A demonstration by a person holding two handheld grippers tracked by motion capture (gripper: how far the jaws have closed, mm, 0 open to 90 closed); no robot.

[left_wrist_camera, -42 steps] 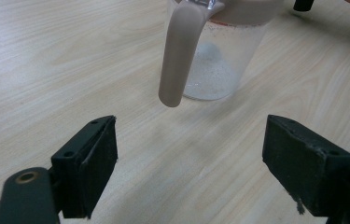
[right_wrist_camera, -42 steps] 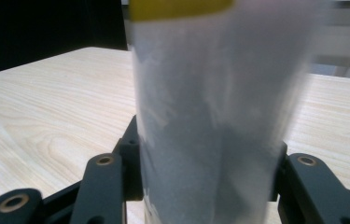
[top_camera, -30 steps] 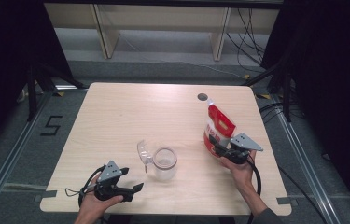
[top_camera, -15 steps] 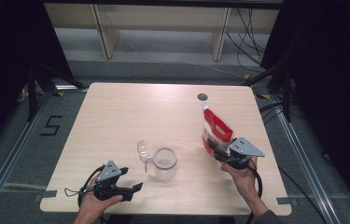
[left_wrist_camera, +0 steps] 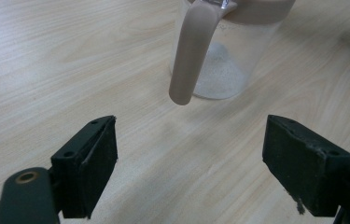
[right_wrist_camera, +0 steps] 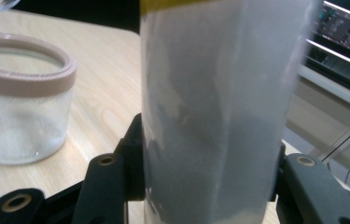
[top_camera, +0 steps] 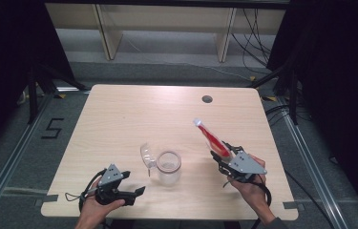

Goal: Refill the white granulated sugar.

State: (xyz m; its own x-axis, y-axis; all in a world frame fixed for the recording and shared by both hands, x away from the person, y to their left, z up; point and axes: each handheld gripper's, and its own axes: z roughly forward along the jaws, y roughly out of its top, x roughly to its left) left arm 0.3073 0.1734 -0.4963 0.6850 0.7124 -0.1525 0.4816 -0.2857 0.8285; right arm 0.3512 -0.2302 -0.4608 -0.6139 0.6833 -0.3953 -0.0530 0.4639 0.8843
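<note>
Red pouch [top_camera: 213, 140], high view; white against right tool [right_wrist_camera: 200, 186].

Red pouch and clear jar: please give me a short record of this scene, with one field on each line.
setting: light wooden table with a dark round hole near its far edge
held item: red pouch, tilted, white top pointing toward the far left
right gripper: shut on the pouch, raised above the table
left gripper: open, nothing between its jaws, low at the near left edge
jar: clear, pinkish rim, mouth open, standing mid-table
lid: clear, hinged open at the jar's left
</note>
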